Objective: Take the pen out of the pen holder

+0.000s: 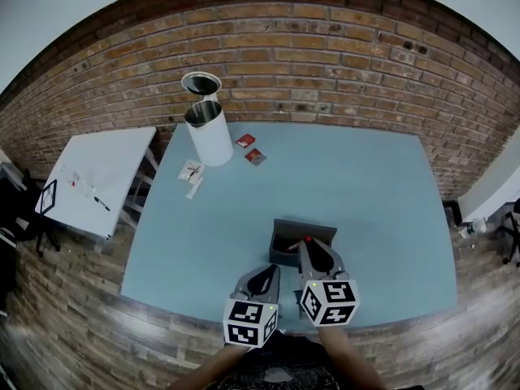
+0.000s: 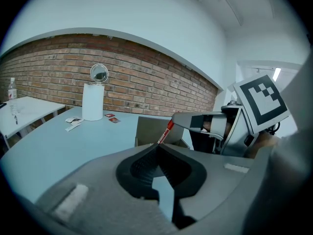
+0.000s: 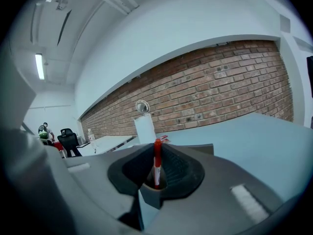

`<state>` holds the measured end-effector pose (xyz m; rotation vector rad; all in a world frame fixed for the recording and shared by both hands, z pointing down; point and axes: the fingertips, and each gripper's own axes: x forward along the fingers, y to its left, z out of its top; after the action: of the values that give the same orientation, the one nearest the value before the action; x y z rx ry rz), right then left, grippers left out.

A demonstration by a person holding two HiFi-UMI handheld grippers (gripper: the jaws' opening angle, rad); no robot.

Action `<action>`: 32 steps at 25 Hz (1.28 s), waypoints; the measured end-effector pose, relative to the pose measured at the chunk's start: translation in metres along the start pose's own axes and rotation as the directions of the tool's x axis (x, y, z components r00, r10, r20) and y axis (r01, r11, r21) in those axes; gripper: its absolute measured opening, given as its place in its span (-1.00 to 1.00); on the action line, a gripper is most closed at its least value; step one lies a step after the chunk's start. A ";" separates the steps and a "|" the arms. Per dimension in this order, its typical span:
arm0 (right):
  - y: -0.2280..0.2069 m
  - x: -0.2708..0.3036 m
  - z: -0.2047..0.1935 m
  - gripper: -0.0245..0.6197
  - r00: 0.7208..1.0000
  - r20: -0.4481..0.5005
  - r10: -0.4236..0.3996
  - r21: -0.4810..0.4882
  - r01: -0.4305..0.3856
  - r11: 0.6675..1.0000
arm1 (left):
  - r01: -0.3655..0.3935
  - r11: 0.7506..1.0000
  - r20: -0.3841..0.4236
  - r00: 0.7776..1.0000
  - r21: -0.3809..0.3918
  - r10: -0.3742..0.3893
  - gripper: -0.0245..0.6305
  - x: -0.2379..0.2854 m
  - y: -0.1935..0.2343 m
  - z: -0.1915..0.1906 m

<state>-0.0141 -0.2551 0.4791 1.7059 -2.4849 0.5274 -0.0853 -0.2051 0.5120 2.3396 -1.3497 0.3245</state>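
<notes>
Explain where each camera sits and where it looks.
Head view: on the head, looking down at the table; both grippers and forearms show.
Left gripper view: on the left gripper, looking along its shut jaws at the holder.
Right gripper view: on the right gripper, shut on the pen, facing the wall.
All show the pen.
</notes>
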 end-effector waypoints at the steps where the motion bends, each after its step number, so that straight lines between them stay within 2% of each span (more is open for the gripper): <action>1: 0.000 -0.002 0.002 -0.79 1.000 0.006 0.000 -0.003 0.000 1.000 | 0.000 1.000 0.001 1.000 0.001 0.000 -0.95 -0.001 -0.001 0.000; 8: 0.002 -0.014 0.015 -0.79 0.999 0.054 0.006 -0.018 -0.005 1.000 | 0.002 1.000 0.007 1.000 0.008 -0.002 -0.95 -0.005 -0.007 0.001; 18: 0.006 -0.033 0.015 -0.79 0.996 0.075 0.038 -0.031 -0.036 0.999 | 0.008 1.000 0.016 1.000 0.011 -0.008 -0.95 -0.010 -0.022 -0.002; 32: 0.020 -0.056 -0.008 -0.79 0.995 0.036 0.094 -0.065 -0.091 0.994 | -0.020 1.000 0.049 0.999 0.012 0.020 -0.95 -0.027 -0.035 -0.004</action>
<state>-0.0128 -0.1961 0.4679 1.6000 -2.5882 0.4215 -0.0680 -0.1673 0.4966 2.3595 -1.3981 0.2844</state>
